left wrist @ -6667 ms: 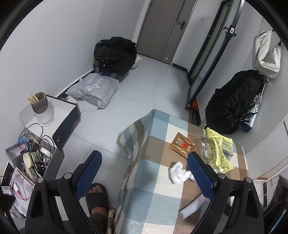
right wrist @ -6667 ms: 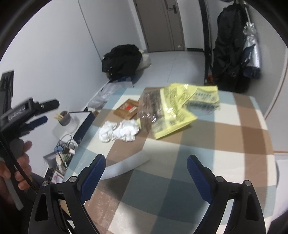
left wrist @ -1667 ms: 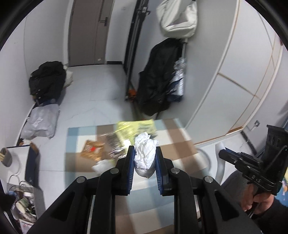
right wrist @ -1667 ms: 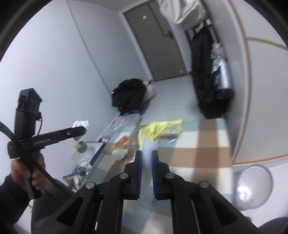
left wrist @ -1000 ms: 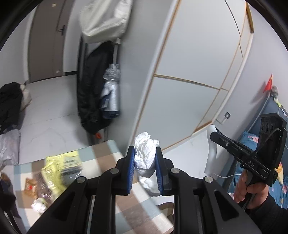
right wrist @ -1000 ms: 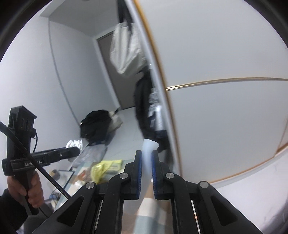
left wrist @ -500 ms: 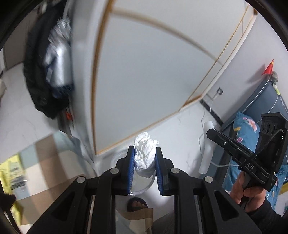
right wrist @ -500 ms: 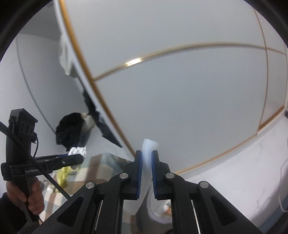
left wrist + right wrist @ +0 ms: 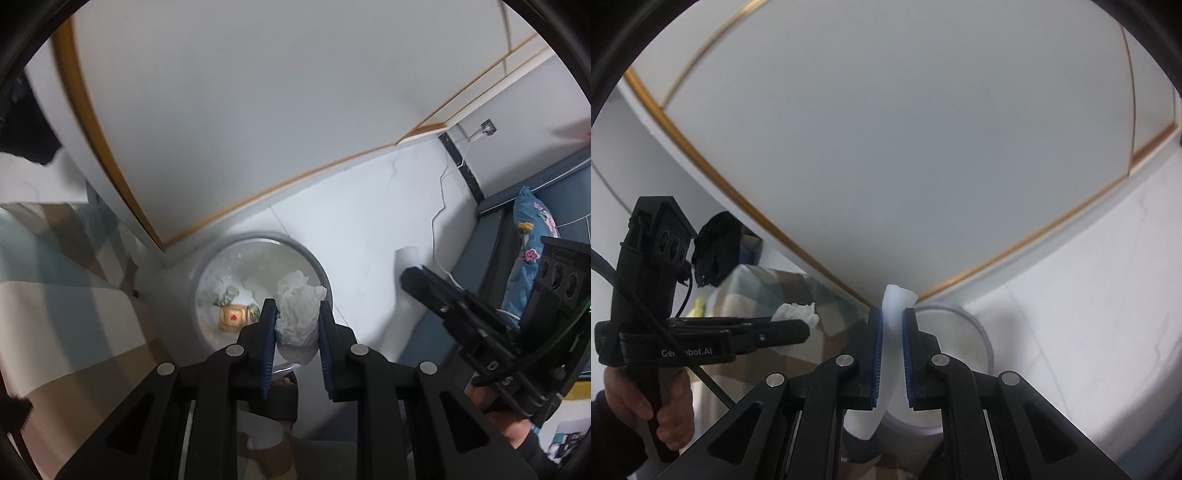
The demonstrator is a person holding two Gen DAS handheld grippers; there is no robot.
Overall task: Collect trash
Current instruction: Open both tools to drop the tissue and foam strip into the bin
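Biggest thing in shot is the white wall panelling with the gold trim, then the checked table (image 9: pixel 55 295) off to the left of the left wrist view. Tucked in the corner between table and wall sits the bin (image 9: pixel 260 291), round, grey rim, white liner, already some wrappers in the bottom.

Left gripper (image 9: pixel 297 325) is clamped down on a crumpled tissue (image 9: pixel 297 310), pointing steeply down, and the bin mouth lies right below and ahead of the wad. So that hand looks like the nearer one; I'd guess letting go from here lands it inside.

Right gripper (image 9: pixel 891 354) is pinched tight on a rolled white tube (image 9: pixel 892 332), long axis running up along the fingers and poking out past the tips. From its own view the bin (image 9: pixel 975 332) is just beyond and slightly right, so it probably needs to come further over the rim first.
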